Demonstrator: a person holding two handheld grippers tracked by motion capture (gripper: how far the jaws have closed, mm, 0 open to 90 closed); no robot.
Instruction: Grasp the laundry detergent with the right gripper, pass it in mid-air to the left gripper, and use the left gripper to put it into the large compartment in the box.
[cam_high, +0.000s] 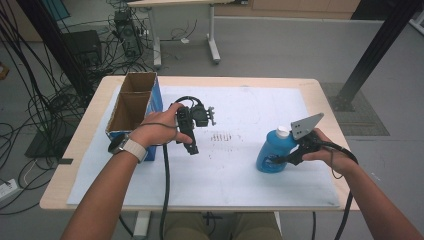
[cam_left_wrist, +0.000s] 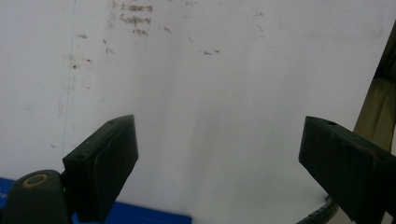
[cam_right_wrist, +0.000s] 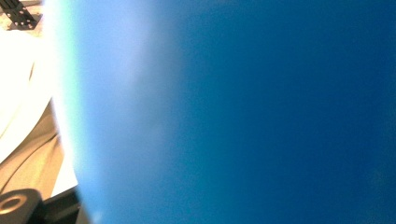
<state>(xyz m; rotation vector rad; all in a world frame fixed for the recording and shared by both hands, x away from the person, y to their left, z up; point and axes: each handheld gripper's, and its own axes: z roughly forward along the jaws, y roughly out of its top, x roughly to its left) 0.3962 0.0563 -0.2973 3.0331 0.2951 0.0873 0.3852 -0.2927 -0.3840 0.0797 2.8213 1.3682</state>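
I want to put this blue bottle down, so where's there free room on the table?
Widest free patch: the white sheet between the left gripper and the blue bottle, down to the near edge. The far right stretch is bare too. Crowded by the cardboard box at left.

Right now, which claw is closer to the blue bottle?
The right claw: it is shut on the blue bottle from the bottle's right side. The left claw is open and far to the bottle's left, beside the cardboard box.

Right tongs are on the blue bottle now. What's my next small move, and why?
Probably lift the blue plastic bottle with the white cap slightly. The right tongs look shut on it, and it stands on the white mat, away from the open cardboard box. The left tongs are open and empty.
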